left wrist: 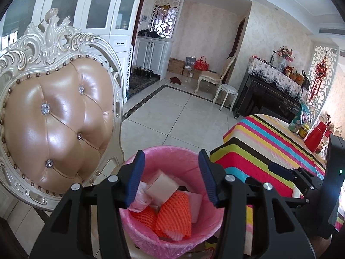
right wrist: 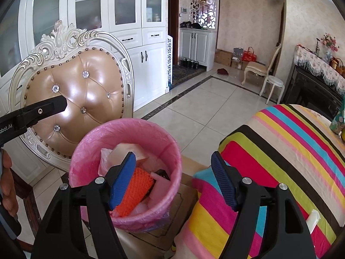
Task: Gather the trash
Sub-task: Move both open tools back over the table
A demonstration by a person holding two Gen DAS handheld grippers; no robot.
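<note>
Both sets of fingers released, empty. Pink bin [right wrist: 125,172] at 10 o'clock from right gripper [right wrist: 173,180]; directly beneath left gripper [left wrist: 171,178], the nearer.

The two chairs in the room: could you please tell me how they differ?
The near chair shows its tufted tan back beside the bin; the far chair stands side-on by the wall, showing its cream seat. The near one has crystal buttons; none are discernible on the far one. Both have white frames.
</note>
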